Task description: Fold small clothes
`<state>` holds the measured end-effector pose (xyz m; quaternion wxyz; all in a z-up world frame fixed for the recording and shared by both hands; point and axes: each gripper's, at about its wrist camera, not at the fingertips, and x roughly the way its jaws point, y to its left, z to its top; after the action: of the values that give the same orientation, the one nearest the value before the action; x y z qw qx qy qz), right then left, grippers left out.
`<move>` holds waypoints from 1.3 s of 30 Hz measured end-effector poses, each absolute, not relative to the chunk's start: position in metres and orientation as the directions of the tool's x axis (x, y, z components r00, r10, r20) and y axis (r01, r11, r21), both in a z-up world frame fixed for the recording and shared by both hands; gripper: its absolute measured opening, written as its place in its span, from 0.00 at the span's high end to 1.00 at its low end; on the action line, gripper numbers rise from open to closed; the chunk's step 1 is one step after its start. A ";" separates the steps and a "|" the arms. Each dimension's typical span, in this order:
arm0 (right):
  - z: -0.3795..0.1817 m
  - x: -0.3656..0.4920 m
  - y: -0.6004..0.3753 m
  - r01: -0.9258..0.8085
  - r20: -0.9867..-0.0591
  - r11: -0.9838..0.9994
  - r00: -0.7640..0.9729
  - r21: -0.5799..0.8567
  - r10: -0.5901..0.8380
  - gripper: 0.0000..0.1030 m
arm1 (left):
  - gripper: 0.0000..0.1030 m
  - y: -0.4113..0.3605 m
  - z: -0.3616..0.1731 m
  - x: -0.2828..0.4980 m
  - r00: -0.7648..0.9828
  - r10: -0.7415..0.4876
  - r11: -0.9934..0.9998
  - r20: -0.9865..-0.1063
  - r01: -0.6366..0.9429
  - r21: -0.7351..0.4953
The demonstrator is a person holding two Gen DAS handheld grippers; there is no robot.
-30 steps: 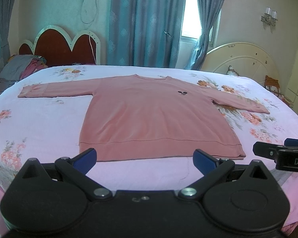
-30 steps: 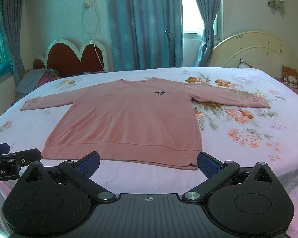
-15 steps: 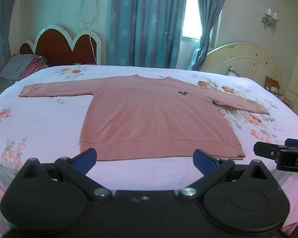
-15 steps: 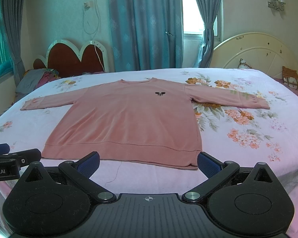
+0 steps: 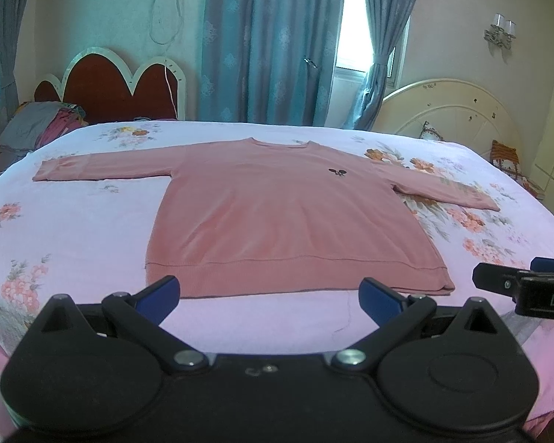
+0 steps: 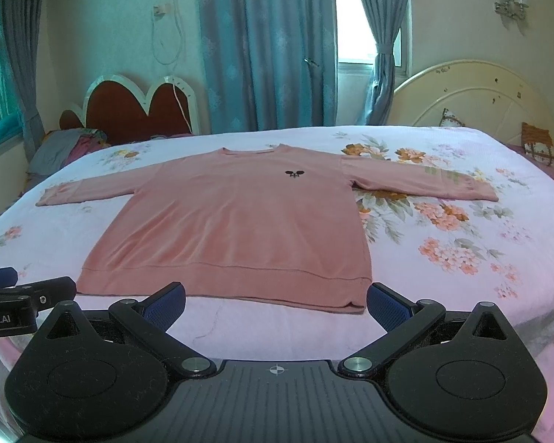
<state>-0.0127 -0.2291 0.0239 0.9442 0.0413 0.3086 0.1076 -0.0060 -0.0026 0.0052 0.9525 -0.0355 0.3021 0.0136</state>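
Note:
A pink long-sleeved sweater (image 5: 277, 217) lies flat and face up on the bed, sleeves spread to both sides, hem nearest me; it also shows in the right wrist view (image 6: 240, 229). A small black emblem (image 5: 337, 172) sits on its chest. My left gripper (image 5: 269, 293) is open and empty, just short of the hem's middle. My right gripper (image 6: 275, 299) is open and empty, just short of the hem's right half. Each gripper's side shows at the edge of the other's view.
The bed has a floral pink sheet (image 5: 74, 229). A heap of clothes (image 5: 40, 125) lies at the far left by a red headboard (image 5: 110, 88). A cream headboard (image 6: 472, 99) stands at the right. Curtains (image 6: 266, 48) hang behind the bed.
Both grippers have edged slightly forward towards the hem. The sweater has not moved.

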 end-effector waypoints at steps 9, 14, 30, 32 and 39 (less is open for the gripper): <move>0.025 -0.012 -0.228 -0.182 -0.572 0.973 0.787 0.142 0.231 0.00 | 0.00 -0.003 0.005 -0.005 0.817 0.006 0.997 -0.576 -0.048 -0.058; 0.024 -0.011 -0.225 -0.186 -0.573 0.972 0.786 0.141 0.234 0.00 | 0.00 -0.003 0.005 -0.005 0.817 0.006 0.997 -0.576 -0.047 -0.057; 0.023 -0.010 -0.227 -0.185 -0.576 0.972 0.784 0.142 0.233 0.00 | 0.00 -0.002 0.001 -0.004 0.816 0.002 0.997 -0.578 -0.044 -0.059; 0.022 -0.010 -0.227 -0.185 -0.576 0.972 0.784 0.142 0.233 0.00 | 0.00 -0.002 0.001 -0.002 0.814 0.002 0.998 -0.580 -0.042 -0.056; 0.020 0.006 -0.222 -0.175 -0.583 0.975 0.782 0.138 0.222 0.00 | 0.00 0.000 0.004 0.017 0.815 0.000 0.999 -0.580 -0.030 -0.042</move>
<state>0.0065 -0.2216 0.0202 0.9431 0.0380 0.3133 0.1052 0.0171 0.0003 0.0038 0.9523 -0.0247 0.3042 0.0080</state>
